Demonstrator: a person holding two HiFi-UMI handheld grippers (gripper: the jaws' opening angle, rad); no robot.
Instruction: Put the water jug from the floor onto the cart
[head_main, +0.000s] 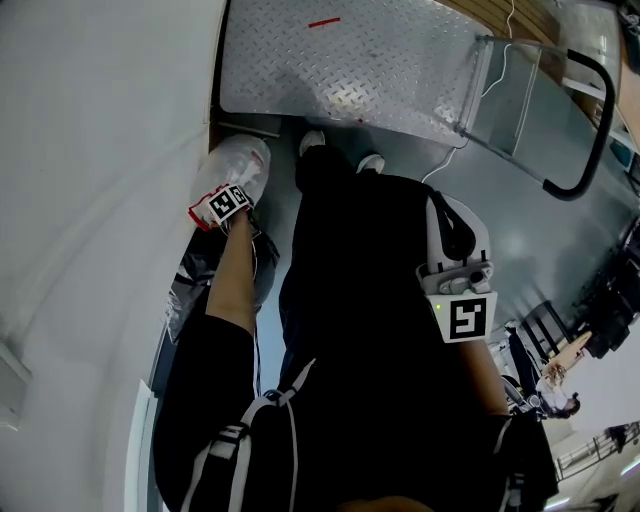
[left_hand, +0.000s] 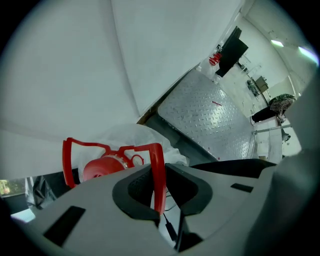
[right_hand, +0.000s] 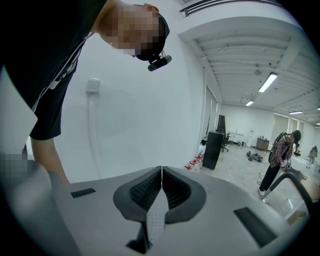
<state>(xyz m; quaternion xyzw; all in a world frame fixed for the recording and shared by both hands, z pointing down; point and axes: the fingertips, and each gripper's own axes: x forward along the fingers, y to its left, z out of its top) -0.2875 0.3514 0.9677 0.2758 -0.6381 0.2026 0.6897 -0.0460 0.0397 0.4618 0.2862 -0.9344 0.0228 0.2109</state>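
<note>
The water jug (head_main: 238, 165) sits on the floor beside the cart (head_main: 350, 60) and is probably heavy and smooth, so the left gripper (left_hand: 160, 172) pinches its stiff red handle (left_hand: 112, 146), while the right gripper (right_hand: 161, 172) is closed on nothing.

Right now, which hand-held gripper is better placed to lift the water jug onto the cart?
Left. The left hand-held gripper is closed on the red handle of the water jug, near the cart. The right hand-held gripper is shut, empty, aimed away into the room.
</note>
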